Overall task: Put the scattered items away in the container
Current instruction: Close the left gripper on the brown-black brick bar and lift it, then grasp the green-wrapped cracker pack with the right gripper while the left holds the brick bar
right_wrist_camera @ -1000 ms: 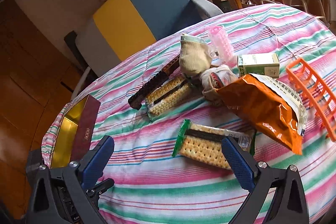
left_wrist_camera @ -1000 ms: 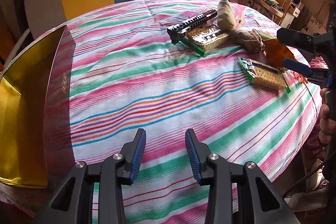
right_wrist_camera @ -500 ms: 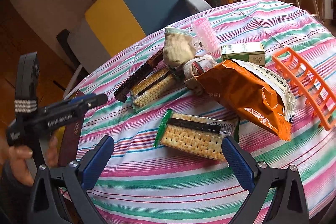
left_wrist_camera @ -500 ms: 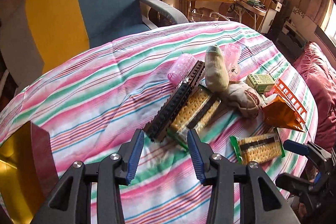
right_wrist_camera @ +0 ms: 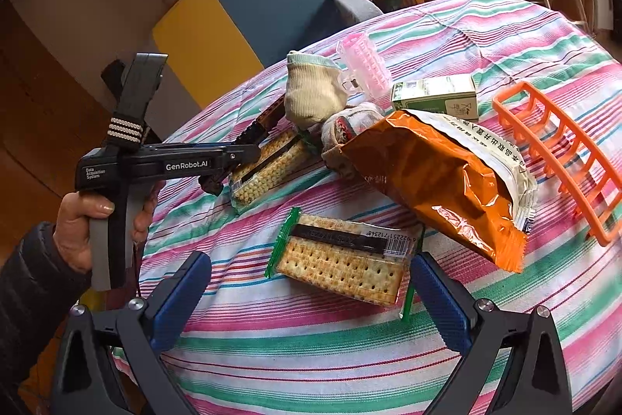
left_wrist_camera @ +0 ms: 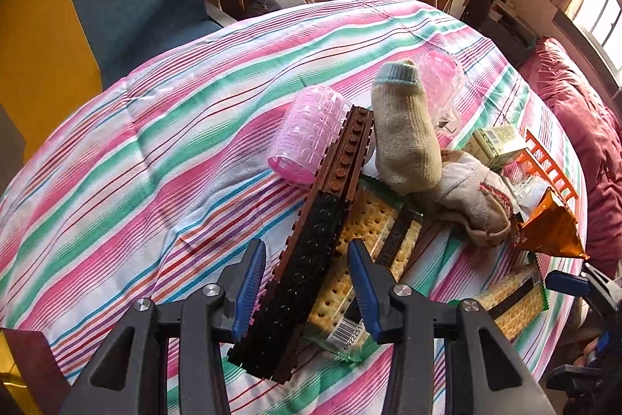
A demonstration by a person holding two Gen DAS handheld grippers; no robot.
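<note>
A long brown and black brick bar (left_wrist_camera: 342, 162) lies slanted across a cracker packet (left_wrist_camera: 369, 232). My left gripper (left_wrist_camera: 306, 251) points down over the bar's near end with its fingers on either side; the pads stand a little apart from it, so it is open. The right wrist view shows that gripper (right_wrist_camera: 233, 166) held in a hand at the bar's end. My right gripper (right_wrist_camera: 311, 261) is wide open, and a second cracker packet (right_wrist_camera: 342, 259) lies between its fingers untouched. Only a maroon corner of the gold box (left_wrist_camera: 23, 356) shows at the lower left.
On the striped tablecloth (left_wrist_camera: 155, 142) lie a pink plastic roller (left_wrist_camera: 311, 135), a beige sock (left_wrist_camera: 404, 135), a second crumpled sock (left_wrist_camera: 474, 197), an orange snack bag (right_wrist_camera: 439, 174), a green carton (right_wrist_camera: 435, 96) and an orange rack (right_wrist_camera: 559, 150). A blue and yellow armchair (right_wrist_camera: 252, 6) stands behind.
My left gripper has swung away from the gold box across the table to the pile and now straddles the brick bar, its jaws slightly wider. The right gripper has stayed over its cracker packet.
</note>
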